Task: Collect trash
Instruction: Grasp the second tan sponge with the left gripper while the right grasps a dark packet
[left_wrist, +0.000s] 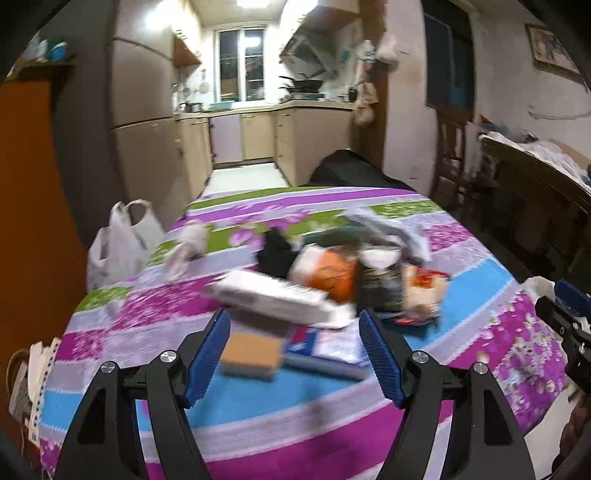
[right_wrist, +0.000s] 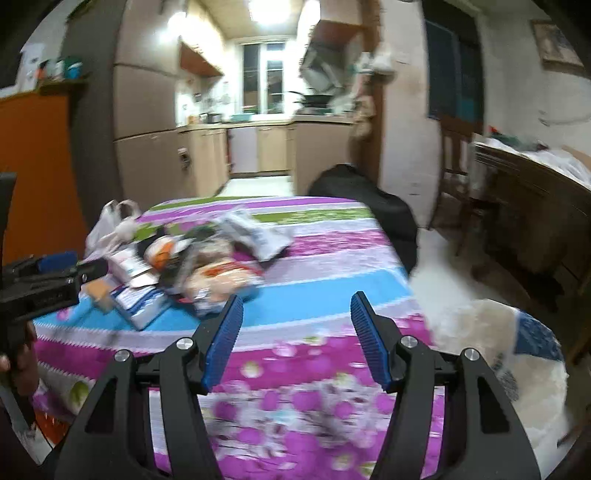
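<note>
A blurred pile of trash lies on a table covered with a flowered, striped cloth (left_wrist: 295, 417). It includes a long white box (left_wrist: 273, 299), an orange packet (left_wrist: 325, 273), a dark packet (left_wrist: 380, 288) and a brown pad (left_wrist: 251, 354). My left gripper (left_wrist: 293, 317) hangs open just short of the pile, and the brown pad shows between its blue pads, untouched. My right gripper (right_wrist: 297, 297) is open over bare cloth (right_wrist: 314, 280), with the trash pile (right_wrist: 192, 258) to its left. Each gripper shows at the edge of the other's view.
A white plastic bag (left_wrist: 118, 243) stands at the table's left edge. A dark bag (right_wrist: 369, 199) sits beyond the far edge, and a pale sack (right_wrist: 498, 350) lies on the floor to the right. A wooden chair and sideboard (right_wrist: 535, 206) stand at right, with the kitchen behind.
</note>
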